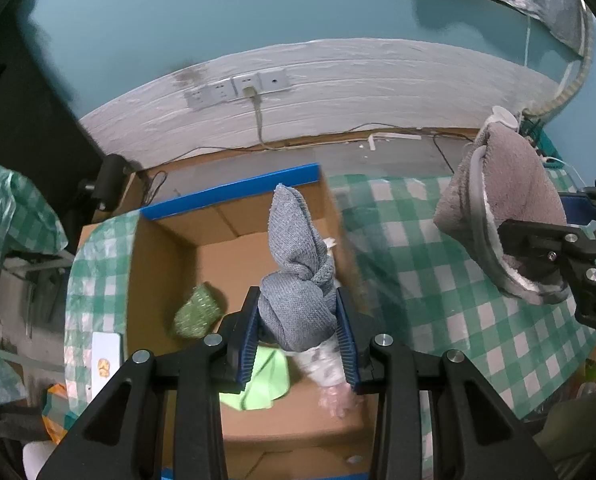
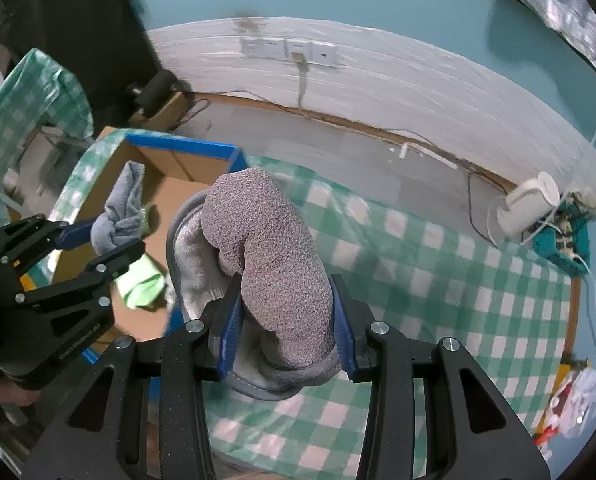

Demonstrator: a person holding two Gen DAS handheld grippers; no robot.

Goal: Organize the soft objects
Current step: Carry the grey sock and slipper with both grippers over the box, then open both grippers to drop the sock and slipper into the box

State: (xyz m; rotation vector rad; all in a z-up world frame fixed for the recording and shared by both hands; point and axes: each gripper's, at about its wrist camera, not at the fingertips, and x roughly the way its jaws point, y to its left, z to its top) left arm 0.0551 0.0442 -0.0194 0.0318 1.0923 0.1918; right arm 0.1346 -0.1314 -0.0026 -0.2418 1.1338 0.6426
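My left gripper [image 1: 298, 316] is shut on a knotted grey-blue cloth [image 1: 298, 280] and holds it above the open cardboard box [image 1: 158, 264]. In the box lie a green knitted piece [image 1: 196, 312], a light green cloth [image 1: 264, 380] and a pale patterned soft item [image 1: 327, 368]. My right gripper [image 2: 286, 320] is shut on a grey-brown plush slipper [image 2: 274, 248] and holds it above the checked tablecloth, right of the box. The slipper [image 1: 505, 208] and right gripper [image 1: 537, 240] also show in the left wrist view. The left gripper [image 2: 98, 240] with the cloth [image 2: 120, 216] shows in the right wrist view.
The table wears a green-and-white checked cloth [image 2: 437, 280]. The box has a blue taped rim [image 1: 234, 192]. A white cup-like object [image 2: 529, 204] and a teal tray with a power strip [image 2: 565, 240] stand at the far right. Wall sockets [image 1: 238, 88] and cables run behind.
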